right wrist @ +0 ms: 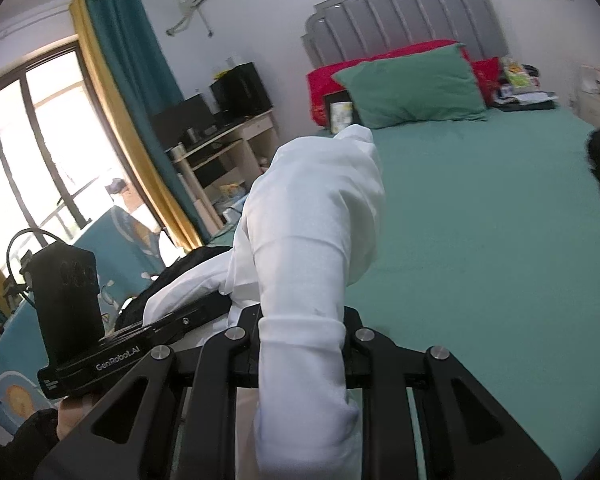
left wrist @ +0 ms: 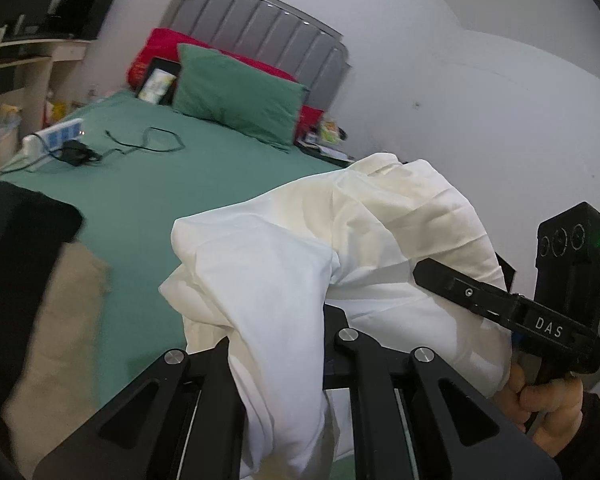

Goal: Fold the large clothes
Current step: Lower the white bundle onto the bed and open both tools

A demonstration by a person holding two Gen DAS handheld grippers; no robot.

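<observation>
Left gripper (left wrist: 278,344) — jaws pressed together on a fold of the white garment (left wrist: 300,264), cloth bunched between the black linkage arms and spilling toward the camera. Right gripper (right wrist: 302,344) — likewise pinching the same garment, a rolled white length of it (right wrist: 312,240) rising from the jaws and drooping over at the top.

Garment: held off the bed between both grippers, draped in loose folds; in the left wrist view it billows rightward against the right gripper's body, where a hand (left wrist: 540,396) grips the handle.

Bed sheet (left wrist: 148,200): green, spread flat beyond the garment. On it, far left, a white power strip (left wrist: 50,138) with a black adapter (left wrist: 74,152) just beside it and a thin black cable (left wrist: 156,142) looping toward the pillow. A dark garment (left wrist: 16,240) lies at the near left edge, blurred.

Head of bed: green pillow (left wrist: 236,96) leaning on a red pillow (left wrist: 160,50), grey padded headboard (left wrist: 260,28) behind. A tablet (left wrist: 156,82) is propped left of the green pillow.

Room, right wrist view: teal curtain (right wrist: 136,60) with yellow edge, window (right wrist: 32,152) at left, wooden desk (right wrist: 228,140) carrying dark boxes.
</observation>
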